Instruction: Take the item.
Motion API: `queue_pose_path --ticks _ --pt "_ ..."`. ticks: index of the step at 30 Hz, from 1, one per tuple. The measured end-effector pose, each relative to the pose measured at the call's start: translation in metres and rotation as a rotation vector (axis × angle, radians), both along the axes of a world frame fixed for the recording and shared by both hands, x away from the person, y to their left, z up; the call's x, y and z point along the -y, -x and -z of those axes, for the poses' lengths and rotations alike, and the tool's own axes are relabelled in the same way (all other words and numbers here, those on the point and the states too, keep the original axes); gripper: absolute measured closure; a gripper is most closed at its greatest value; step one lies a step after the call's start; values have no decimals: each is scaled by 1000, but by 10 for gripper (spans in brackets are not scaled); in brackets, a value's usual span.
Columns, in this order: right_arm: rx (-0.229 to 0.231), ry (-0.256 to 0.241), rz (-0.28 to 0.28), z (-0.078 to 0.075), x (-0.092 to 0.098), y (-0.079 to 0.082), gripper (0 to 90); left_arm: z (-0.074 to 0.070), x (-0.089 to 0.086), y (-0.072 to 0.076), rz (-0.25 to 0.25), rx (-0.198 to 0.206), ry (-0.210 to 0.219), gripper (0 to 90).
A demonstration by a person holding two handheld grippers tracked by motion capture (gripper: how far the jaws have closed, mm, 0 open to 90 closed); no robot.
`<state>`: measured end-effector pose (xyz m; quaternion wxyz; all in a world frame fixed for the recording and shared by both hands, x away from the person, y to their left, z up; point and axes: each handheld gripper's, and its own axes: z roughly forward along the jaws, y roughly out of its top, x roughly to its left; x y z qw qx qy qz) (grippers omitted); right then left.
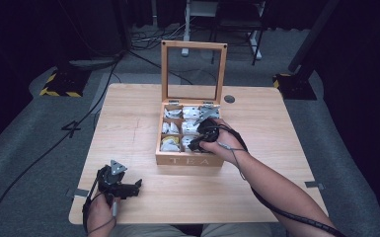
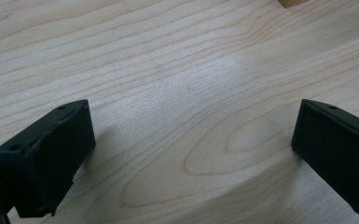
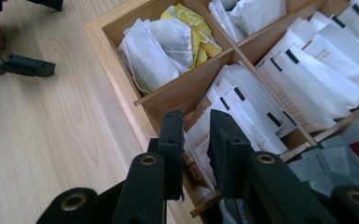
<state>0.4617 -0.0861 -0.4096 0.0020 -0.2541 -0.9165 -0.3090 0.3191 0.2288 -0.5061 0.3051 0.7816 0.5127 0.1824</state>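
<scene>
While the left gripper [image 1: 137, 185] rests spread and empty on the table [image 1: 128, 128] well apart, the right gripper [image 3: 196, 140], jaws nearly closed with a narrow gap, dips into the tea box [image 1: 190, 160], over upright sachets [image 3: 242, 116] in a front compartment

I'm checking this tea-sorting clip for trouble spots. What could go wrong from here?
The right gripper, jaws nearly closed over tightly packed white paper sachets in the wooden tea box, might pinch several at once or tear one. The left gripper rests open on the table, apart from the box, so a pull could drag it.
</scene>
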Motion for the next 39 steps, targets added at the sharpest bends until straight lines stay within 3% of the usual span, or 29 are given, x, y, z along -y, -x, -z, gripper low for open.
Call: queue_pose_path --ticks 8,13,18,21,28,39 --pt "-20 36 -2 7 -9 -4 781 0 0 0 -1 -2 2 0" --pt "-63 69 8 13 -14 -8 783 0 0 0 -1 -3 2 0" --pt "-76 88 13 17 -16 -10 780 0 0 0 -1 -3 2 0" --pt "-79 103 4 19 -17 -10 822 0 0 0 -1 -3 2 0" --pt "-39 129 -31 19 -18 -7 897 0 0 0 -1 -3 2 0" --pt "19 110 -44 5 -14 -7 900 0 0 0 -1 -3 2 0"
